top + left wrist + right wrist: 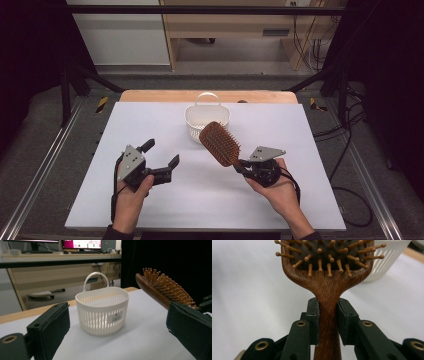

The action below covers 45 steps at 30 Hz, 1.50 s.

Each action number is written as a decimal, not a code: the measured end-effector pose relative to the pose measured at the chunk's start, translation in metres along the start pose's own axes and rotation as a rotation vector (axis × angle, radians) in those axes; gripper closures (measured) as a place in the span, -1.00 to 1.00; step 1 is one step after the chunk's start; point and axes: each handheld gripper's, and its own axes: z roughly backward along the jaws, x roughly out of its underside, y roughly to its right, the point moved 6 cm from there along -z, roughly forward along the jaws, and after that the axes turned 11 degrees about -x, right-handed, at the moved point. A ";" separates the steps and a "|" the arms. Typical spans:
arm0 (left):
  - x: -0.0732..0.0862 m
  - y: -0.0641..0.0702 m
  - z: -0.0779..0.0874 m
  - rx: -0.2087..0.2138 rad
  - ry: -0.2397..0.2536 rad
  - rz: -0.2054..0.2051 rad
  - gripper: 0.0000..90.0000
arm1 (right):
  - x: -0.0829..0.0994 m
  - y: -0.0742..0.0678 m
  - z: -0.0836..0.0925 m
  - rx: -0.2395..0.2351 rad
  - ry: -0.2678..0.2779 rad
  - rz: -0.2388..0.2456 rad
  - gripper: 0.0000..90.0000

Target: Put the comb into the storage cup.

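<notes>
A wooden hairbrush (220, 143) with wooden bristles is held above the white table, its head pointing toward the basket. My right gripper (242, 165) is shut on the brush's handle (328, 315), both pads pressing its sides. A white slotted plastic basket (206, 120) with a loop handle stands at the middle back of the table; it looks empty (102, 312). My left gripper (160, 153) is held at the left, jaws wide open with nothing between them, facing the basket. In the left gripper view the hairbrush (162, 290) comes in from the right.
The white sheet (150, 125) covers a wooden table (150, 95) whose far edge shows behind the basket. Black frame bars and cables run along both sides. A desk with monitors (80, 245) stands beyond the table.
</notes>
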 end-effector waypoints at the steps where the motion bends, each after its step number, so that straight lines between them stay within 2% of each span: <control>1: -0.003 0.002 -0.003 0.009 -0.001 0.011 -0.89 | -0.006 -0.001 0.000 0.005 0.017 0.004 0.63; 3: -0.012 0.006 -0.008 0.038 0.003 0.030 -0.89 | -0.015 -0.002 0.000 0.014 0.043 0.008 0.63; 5: -0.017 0.012 -0.008 0.093 0.017 0.053 -0.88 | -0.022 -0.003 -0.001 0.026 0.071 0.007 0.63; 8: -0.016 0.019 -0.006 0.121 -0.001 0.048 -0.89 | -0.030 -0.006 -0.005 0.032 0.144 -0.009 0.63; 10: -0.014 0.021 -0.002 0.132 0.008 0.094 -0.90 | -0.031 -0.009 -0.008 0.031 0.160 -0.014 0.63; 14: -0.007 0.027 0.001 0.165 -0.007 0.114 -0.91 | -0.029 -0.017 -0.011 0.020 0.178 -0.020 0.63; 18: -0.001 0.029 0.001 0.170 -0.022 0.145 -0.91 | -0.031 -0.028 -0.017 0.010 0.179 0.007 0.63; 23: 0.006 0.034 0.001 0.177 -0.029 0.193 -0.91 | -0.031 -0.033 -0.026 -0.003 0.162 0.024 0.63; 27: 0.009 0.038 0.001 0.174 -0.037 0.187 -0.91 | -0.030 -0.038 -0.031 -0.007 0.147 0.035 0.63; 33: 0.008 0.038 0.001 0.165 -0.034 0.197 -0.92 | -0.030 -0.041 -0.033 -0.013 0.154 0.034 0.63; 38: 0.013 0.042 0.000 0.161 -0.042 0.202 -0.92 | -0.031 -0.043 -0.035 -0.023 0.160 0.027 0.63; 42: 0.010 0.042 0.002 0.158 -0.030 0.204 -0.92 | -0.032 -0.048 -0.036 -0.023 0.163 0.049 0.63; 45: 0.009 0.042 0.002 0.160 -0.028 0.206 -0.92 | -0.033 -0.051 -0.038 -0.020 0.170 0.045 0.63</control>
